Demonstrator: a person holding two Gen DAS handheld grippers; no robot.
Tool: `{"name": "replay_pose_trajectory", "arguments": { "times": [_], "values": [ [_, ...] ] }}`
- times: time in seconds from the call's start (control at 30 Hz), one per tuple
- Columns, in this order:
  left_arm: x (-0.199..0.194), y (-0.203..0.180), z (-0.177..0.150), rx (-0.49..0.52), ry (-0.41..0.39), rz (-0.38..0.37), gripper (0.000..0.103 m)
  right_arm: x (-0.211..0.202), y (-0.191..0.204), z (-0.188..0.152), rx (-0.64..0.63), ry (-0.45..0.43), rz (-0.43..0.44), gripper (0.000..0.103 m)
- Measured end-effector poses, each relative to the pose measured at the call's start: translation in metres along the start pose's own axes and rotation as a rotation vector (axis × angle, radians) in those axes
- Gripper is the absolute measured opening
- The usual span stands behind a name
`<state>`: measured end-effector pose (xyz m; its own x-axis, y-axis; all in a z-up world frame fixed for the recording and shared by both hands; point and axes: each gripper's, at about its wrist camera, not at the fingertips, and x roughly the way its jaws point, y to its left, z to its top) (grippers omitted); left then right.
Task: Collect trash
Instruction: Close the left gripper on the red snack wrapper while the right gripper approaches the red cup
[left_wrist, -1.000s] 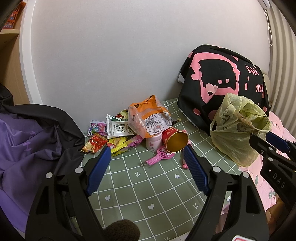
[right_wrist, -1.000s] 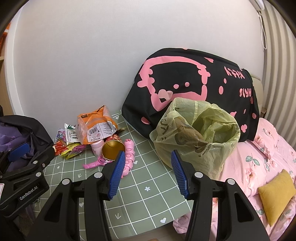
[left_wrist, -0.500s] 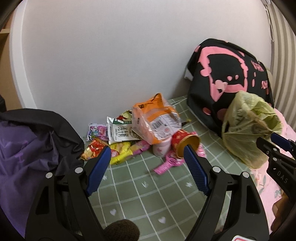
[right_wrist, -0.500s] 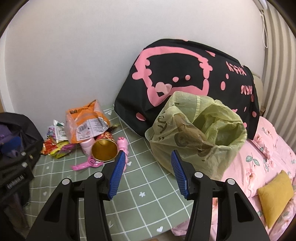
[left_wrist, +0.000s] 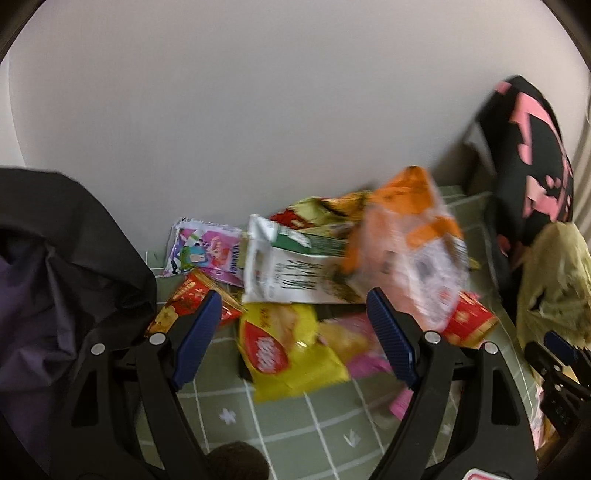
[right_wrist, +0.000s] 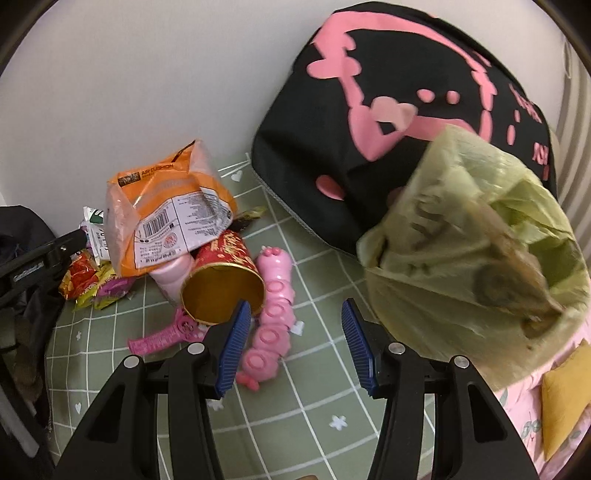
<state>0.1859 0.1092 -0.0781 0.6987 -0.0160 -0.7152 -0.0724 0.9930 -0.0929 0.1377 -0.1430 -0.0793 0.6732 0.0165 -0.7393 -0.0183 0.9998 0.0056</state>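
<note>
A heap of snack trash lies on the green checked sheet (left_wrist: 295, 424) by the wall. My left gripper (left_wrist: 295, 314) is open just above a yellow wrapper (left_wrist: 284, 350), with a white-green pouch (left_wrist: 291, 273), an orange bag (left_wrist: 410, 236) and a red wrapper (left_wrist: 192, 299) behind. My right gripper (right_wrist: 291, 321) is open over a pink caterpillar toy (right_wrist: 273, 314), beside a red paper cup (right_wrist: 225, 284) lying on its side. The yellow-green trash bag (right_wrist: 476, 258) stands open to its right. The orange bag (right_wrist: 166, 210) rests on a pink bottle (right_wrist: 173, 273).
A black pillow with pink print (right_wrist: 388, 85) leans on the wall behind the bag. Dark purple and black clothing (left_wrist: 55, 277) is piled at the left. A pink quilt with a yellow cushion (right_wrist: 561, 406) lies at the right. A pink comb-like toy (right_wrist: 166, 336) lies near the cup.
Both grippers have moved forward and down toward the trash heap. The left one now hovers close over the wrappers; the right one has closed in on the cup and pink toy.
</note>
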Motion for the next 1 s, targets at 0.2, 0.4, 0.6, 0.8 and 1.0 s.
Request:
{"name": "replay_pose_trajectory", "arguments": {
  "times": [0.2,0.4,0.6,0.8,1.0],
  "values": [
    [0.007,0.038,0.003,-0.040,0.002,0.049,0.081,0.012,0.004,0.020,-0.084,-0.021,0.024,0.049],
    [0.013,0.058,-0.004,0.015,0.054,0.103,0.082,0.040,0.002,0.041,-0.088,-0.012,0.169,0.049],
    [0.034,0.086,-0.011,-0.040,0.135,0.079,0.082,0.065,0.009,0.052,-0.094,0.024,0.168,0.049],
    [0.061,0.107,-0.006,-0.087,0.225,-0.017,0.066,0.055,0.024,0.054,-0.137,0.020,0.110,0.049],
    [0.083,0.108,-0.008,-0.091,0.286,-0.032,0.056,0.044,0.032,0.056,-0.122,0.019,0.098,0.049]
  ]
}}
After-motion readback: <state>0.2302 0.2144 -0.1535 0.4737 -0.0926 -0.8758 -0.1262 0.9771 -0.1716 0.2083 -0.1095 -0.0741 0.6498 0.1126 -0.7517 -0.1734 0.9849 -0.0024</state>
